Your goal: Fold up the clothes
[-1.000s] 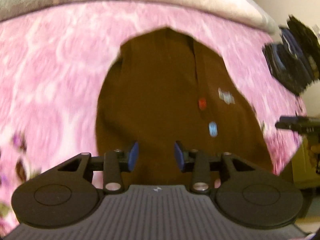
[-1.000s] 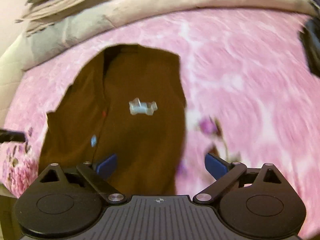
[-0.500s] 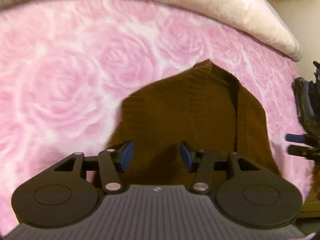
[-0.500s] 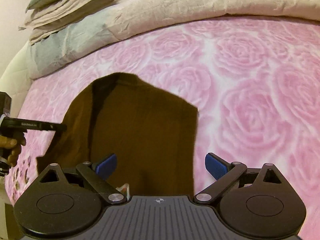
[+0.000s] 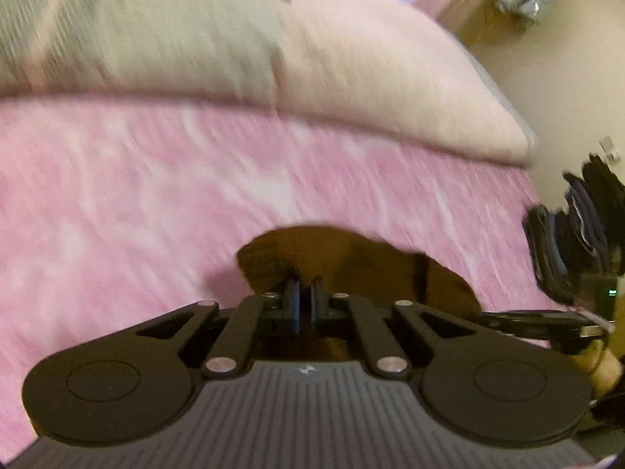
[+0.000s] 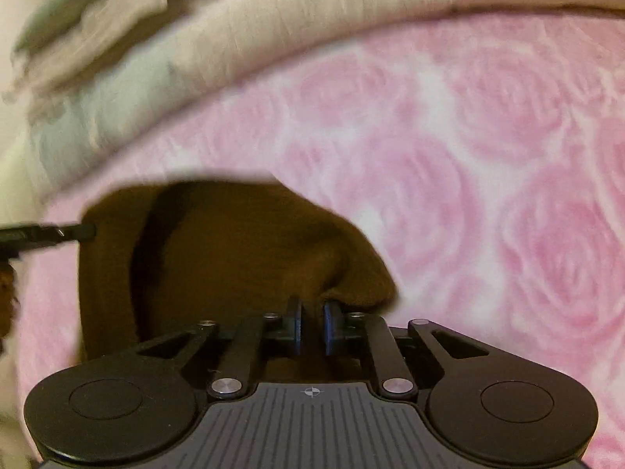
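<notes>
left hand-held gripper (image 5: 306, 293): clenched on brown sweater (image 5: 351, 258) edge
right hand-held gripper (image 6: 311, 314): pinching sweater too
tip: lift both evenly, carry toward 12 o'clock

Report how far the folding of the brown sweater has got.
Done: the brown sweater lies on the pink rose bedspread; how far it is folded is unclear in the blur. In hand: left gripper and right gripper have just closed, each pinching a bunched edge. Left: carrying those edges over and laying the fold flat.
</notes>
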